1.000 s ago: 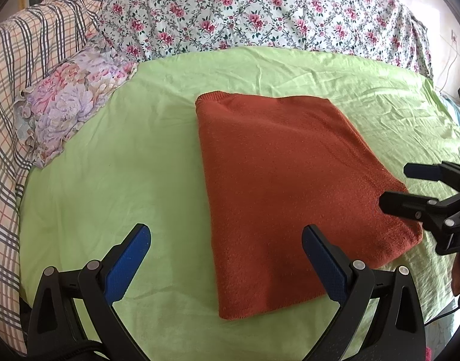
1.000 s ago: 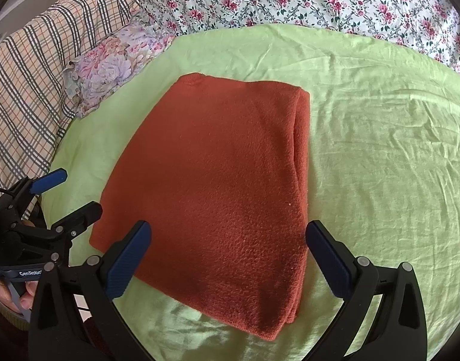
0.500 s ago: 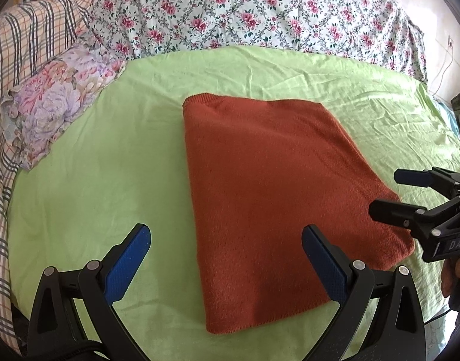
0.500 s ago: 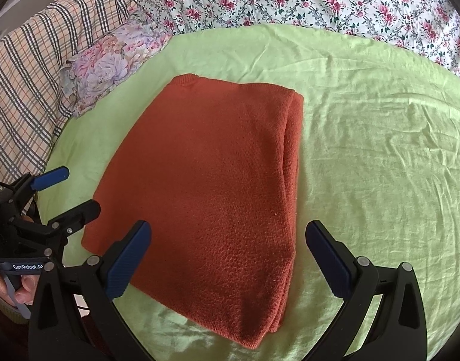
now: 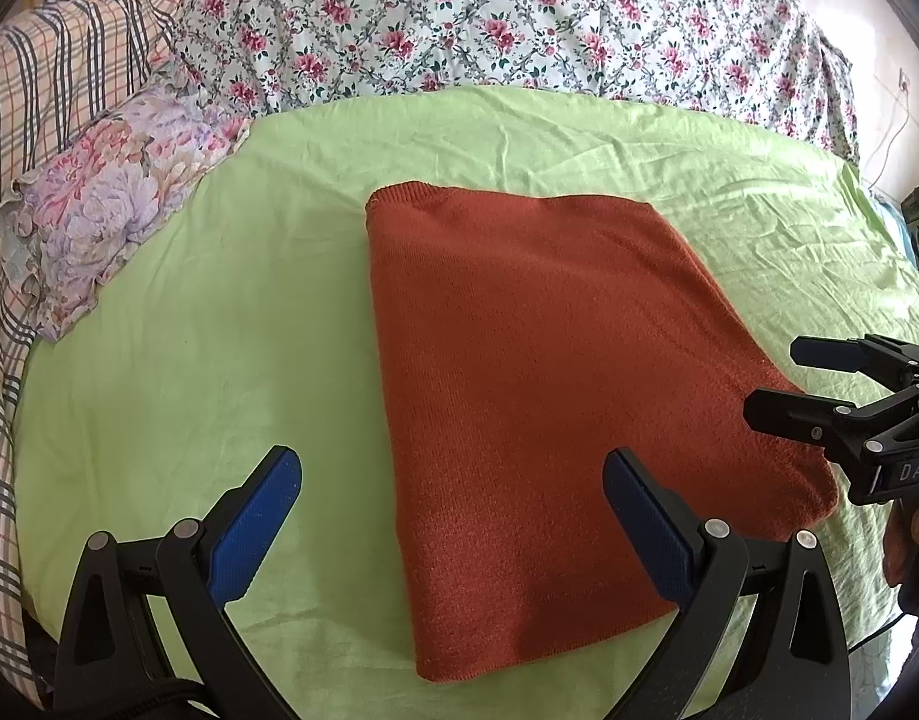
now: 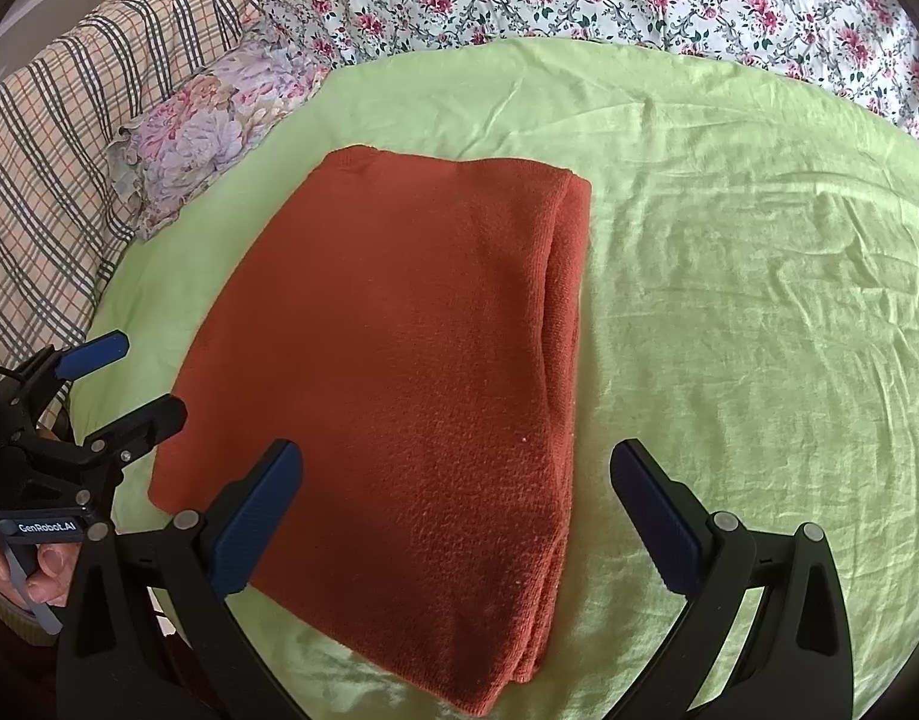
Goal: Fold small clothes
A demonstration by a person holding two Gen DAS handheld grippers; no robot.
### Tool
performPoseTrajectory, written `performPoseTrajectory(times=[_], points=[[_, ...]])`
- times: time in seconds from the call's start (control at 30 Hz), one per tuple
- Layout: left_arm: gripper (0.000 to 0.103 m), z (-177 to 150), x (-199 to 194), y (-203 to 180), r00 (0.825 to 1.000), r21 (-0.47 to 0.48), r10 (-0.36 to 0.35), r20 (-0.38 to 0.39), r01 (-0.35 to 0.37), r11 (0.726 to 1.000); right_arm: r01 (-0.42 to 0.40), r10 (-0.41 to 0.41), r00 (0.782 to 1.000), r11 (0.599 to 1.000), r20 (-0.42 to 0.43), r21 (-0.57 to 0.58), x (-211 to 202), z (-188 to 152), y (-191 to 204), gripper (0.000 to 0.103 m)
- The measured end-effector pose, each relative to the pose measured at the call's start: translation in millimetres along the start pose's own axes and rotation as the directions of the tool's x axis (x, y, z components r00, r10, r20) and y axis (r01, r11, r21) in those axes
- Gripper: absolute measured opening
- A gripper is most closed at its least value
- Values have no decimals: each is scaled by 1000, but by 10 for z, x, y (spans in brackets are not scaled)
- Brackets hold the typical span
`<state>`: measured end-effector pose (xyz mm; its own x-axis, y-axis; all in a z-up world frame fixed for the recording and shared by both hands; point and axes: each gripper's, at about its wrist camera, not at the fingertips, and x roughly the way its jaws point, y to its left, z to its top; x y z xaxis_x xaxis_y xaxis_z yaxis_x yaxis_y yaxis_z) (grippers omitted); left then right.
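A rust-orange knitted garment [image 5: 555,372] lies folded into a flat rectangle on the light green sheet [image 5: 189,330]. It also shows in the right wrist view [image 6: 411,360], with its stacked fold edges along the right side. My left gripper [image 5: 453,474] is open and empty, hovering above the garment's near left edge. My right gripper [image 6: 456,468] is open and empty above the garment's near right part. Each gripper shows in the other's view, the right one [image 5: 783,378] and the left one [image 6: 141,378], both with jaws apart.
A pastel floral pillow [image 5: 111,198] lies at the left edge of the sheet. A plaid cloth [image 5: 33,90] and a rose-print quilt [image 5: 519,18] run along the back. A wall with a cable [image 5: 891,120] is at the far right.
Both grippers have drifted slightly over the garment, staying open. The garment has not changed shape.
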<state>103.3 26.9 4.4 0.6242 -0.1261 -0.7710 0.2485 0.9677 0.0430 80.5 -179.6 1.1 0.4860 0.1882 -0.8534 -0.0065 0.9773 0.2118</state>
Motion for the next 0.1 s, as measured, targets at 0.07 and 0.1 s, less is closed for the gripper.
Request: performPoseTrajectory(times=[0.07, 0.1], points=[[101, -6, 8, 14, 1000, -8, -1, -1, 1, 1000, -5, 5, 1000, 1000, 1, 3, 13, 2, -7, 102], [101, -11, 10, 19, 1000, -11, 0, -1, 0, 1000, -9, 9, 1000, 1000, 1, 5, 24, 6, -11, 102]])
